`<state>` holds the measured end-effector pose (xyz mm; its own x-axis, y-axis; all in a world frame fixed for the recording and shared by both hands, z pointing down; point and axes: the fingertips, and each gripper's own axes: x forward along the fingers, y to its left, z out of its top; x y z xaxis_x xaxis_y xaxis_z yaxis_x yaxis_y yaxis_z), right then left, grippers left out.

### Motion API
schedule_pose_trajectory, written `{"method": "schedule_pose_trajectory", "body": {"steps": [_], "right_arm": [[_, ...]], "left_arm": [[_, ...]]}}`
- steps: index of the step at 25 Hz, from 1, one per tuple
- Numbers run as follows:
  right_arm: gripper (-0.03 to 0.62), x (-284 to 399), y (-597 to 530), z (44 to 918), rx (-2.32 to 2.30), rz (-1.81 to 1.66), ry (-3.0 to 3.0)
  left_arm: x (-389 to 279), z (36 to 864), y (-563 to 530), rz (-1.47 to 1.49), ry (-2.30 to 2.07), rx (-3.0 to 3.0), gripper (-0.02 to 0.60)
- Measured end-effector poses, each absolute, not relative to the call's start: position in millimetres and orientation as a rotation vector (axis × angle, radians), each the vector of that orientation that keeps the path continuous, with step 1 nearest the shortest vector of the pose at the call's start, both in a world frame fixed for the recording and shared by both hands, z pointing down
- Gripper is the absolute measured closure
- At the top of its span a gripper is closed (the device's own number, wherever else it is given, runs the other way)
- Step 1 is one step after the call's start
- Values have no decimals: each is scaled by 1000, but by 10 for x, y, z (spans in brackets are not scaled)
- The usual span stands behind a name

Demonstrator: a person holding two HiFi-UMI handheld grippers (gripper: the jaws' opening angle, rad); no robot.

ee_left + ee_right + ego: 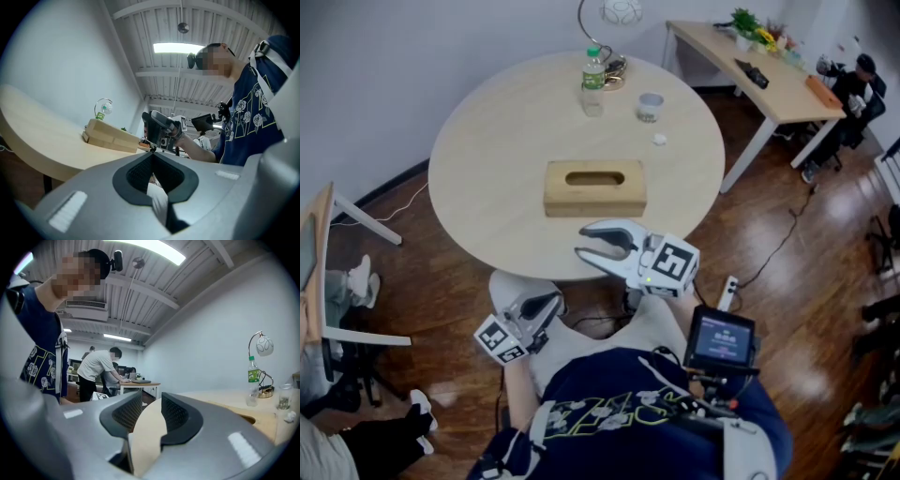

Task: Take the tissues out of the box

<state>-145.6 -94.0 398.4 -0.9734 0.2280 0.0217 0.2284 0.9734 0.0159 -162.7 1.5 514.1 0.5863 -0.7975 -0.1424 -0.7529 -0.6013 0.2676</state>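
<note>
— So, what does the tissue box (pixel 595 187) look like?

— Pale wood, long and low, with an oval slot in its top. It lies near the middle of the round table (pixel 478 150), long side toward the person.

— Anything in the slot?

— It is dark; what lies inside cannot be made out.

— And the grippers?

— The right gripper (pixel 581 242) hovers just on the person's side of the box, apart from it, pointing toward it. Its jaws stand apart with only tabletop showing between them. The left gripper (pixel 555 300) sits farther from the box, lower and to the left, by the person's lap. Its jaws are pressed together at the tips, with nothing in them.

— Any writing?

— Beyond the box stands a bottle (pixel 593 80) with a green label, the print too small to read. A cup (pixel 650 107) stands beyond the box to the right. The small screen (pixel 720 339) at the person's chest glows, but its text is illegible.
</note>
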Motion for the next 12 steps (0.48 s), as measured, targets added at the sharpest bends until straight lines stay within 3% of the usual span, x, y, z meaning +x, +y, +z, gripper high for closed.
{"method": "schedule_pose_trajectory", "body": {"steps": [12], "right_arm": [[482, -1575, -1287, 3816, -326, -27, -3134]], "left_arm": [[-1679, 5181, 15, -370, -1304, 2631, 580]]}}
